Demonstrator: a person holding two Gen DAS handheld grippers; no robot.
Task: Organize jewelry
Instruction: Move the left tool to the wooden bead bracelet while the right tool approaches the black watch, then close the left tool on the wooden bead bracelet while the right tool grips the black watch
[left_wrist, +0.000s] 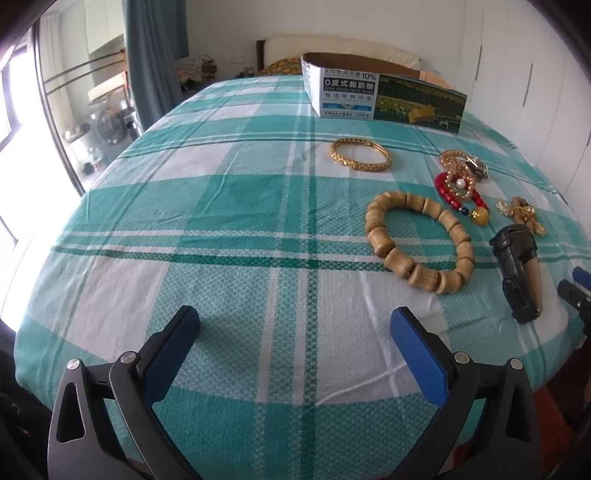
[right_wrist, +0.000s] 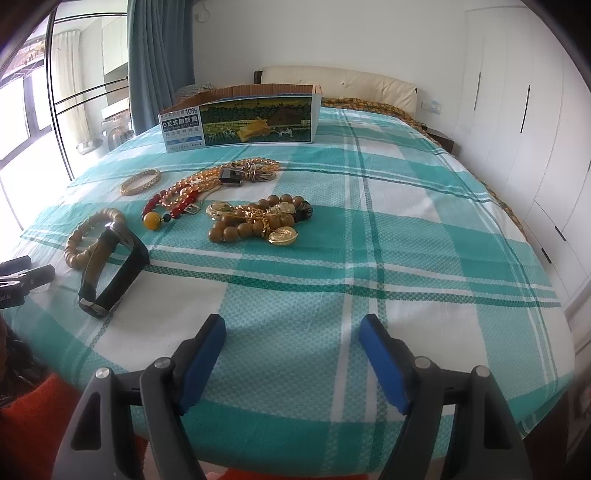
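Jewelry lies on a teal plaid bedsheet (left_wrist: 229, 221). A wooden bead bracelet (left_wrist: 417, 240) also shows in the right wrist view (right_wrist: 79, 236). A gold bangle (left_wrist: 360, 154) lies behind it, also in the right wrist view (right_wrist: 140, 181). A red bead bracelet (left_wrist: 456, 190) and a black watch strap (left_wrist: 517, 273) lie to the right; the strap also shows in the right wrist view (right_wrist: 110, 269). A pile of brown beads and gold chain (right_wrist: 258, 221) lies mid-bed. My left gripper (left_wrist: 295, 328) is open and empty above the sheet. My right gripper (right_wrist: 293, 332) is open and empty.
An open cardboard box (left_wrist: 380, 92) stands at the far side of the bed, also in the right wrist view (right_wrist: 240, 118). An amber bead necklace with a clasp (right_wrist: 229, 173) lies in front of it. White wardrobes (right_wrist: 517, 110) line the right wall. A window is on the left.
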